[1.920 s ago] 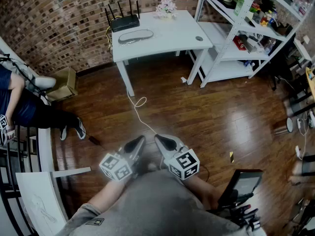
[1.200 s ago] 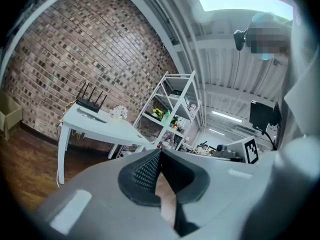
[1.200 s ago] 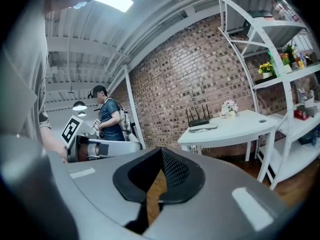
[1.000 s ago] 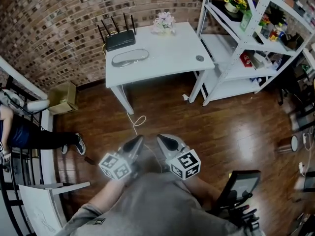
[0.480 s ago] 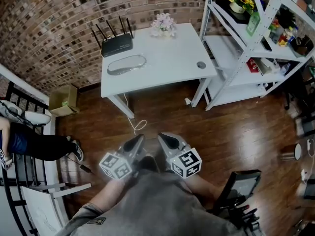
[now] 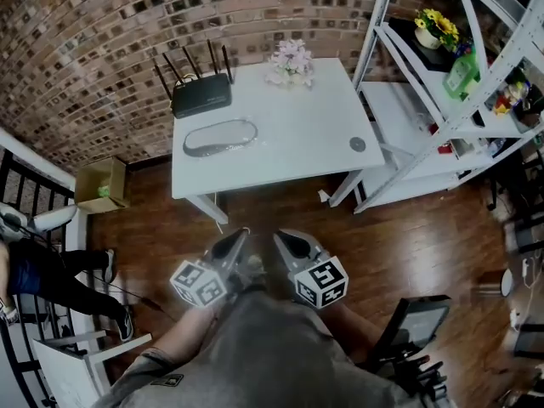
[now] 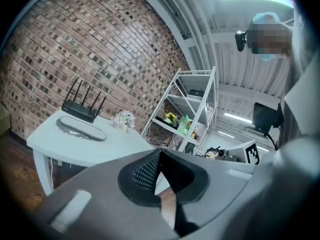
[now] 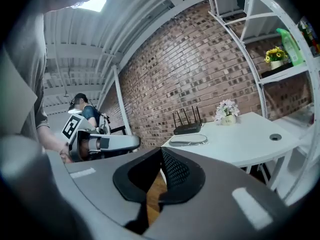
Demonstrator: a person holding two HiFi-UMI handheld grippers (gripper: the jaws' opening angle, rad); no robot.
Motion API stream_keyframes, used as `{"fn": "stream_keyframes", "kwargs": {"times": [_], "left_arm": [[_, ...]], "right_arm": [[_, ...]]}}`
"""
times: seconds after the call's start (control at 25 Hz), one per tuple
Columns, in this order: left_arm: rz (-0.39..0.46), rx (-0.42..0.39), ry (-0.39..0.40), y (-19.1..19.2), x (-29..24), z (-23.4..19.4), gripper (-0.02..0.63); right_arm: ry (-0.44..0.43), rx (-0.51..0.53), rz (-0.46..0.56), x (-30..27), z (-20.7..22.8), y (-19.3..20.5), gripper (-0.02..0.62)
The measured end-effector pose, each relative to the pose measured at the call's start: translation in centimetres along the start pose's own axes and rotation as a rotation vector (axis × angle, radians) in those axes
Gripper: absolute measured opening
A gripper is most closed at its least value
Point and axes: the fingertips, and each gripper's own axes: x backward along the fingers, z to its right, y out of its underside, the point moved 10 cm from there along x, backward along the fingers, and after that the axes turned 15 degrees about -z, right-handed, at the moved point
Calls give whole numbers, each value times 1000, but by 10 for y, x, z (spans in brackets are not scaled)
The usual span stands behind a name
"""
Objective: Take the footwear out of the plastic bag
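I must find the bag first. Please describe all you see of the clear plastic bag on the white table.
The clear plastic bag is a long, flat oval with a shiny crinkled edge and something grey inside, too small to identify. It lies flat on the white table, towards its left end in the head view, just in front of the black four-antenna router.

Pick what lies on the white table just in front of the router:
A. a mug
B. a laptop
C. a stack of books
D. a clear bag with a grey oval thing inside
D: the bag with a grey oval shape in it lies flat on the table, on the near side of the router.
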Motion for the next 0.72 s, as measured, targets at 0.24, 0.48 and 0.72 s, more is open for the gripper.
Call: {"fn": "stream_keyframes", "kwargs": {"times": [0.24, 0.48, 0.72], "left_arm": [[-18, 16, 12, -48, -21, -63, 2], [-34, 8, 42, -87, -39, -115, 2], [-36, 27, 35, -110, -58, -145, 2]], "right_arm": [[33, -18, -12, -55, 29, -50, 12], [61, -15, -22, -100, 49, -84, 12], [76, -9, -50, -128, 75, -110, 12]]}}
